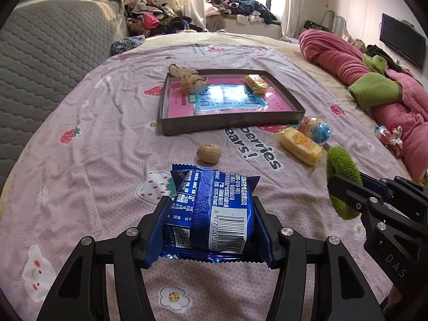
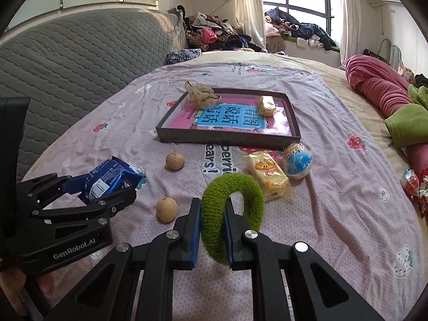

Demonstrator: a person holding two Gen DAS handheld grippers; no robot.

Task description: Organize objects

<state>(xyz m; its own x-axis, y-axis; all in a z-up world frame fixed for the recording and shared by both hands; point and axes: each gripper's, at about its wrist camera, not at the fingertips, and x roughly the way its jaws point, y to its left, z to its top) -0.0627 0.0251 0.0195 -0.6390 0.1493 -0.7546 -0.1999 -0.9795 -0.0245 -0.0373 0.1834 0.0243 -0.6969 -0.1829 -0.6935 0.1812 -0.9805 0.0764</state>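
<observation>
Strawberry-print bed [image 1: 80, 160]. Our left tool [image 1: 211, 224] clamps the blue packet [image 1: 211, 200]; right tool [image 2: 212, 230] pinches the green ring [image 2: 232, 203]. Next, we judge: carry both to the tray [image 2: 227, 139] ahead.

Cut off at the right edge – red-and-white wrapped sweets [image 2: 416, 187]; hidden under the blue snack packet [image 1: 211, 214] – second walnut [image 2: 167, 209].

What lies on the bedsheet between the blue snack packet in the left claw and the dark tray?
One walnut lies between the blue snack packet and the dark tray; otherwise bare bedsheet. The left wrist view shows this best.
</observation>
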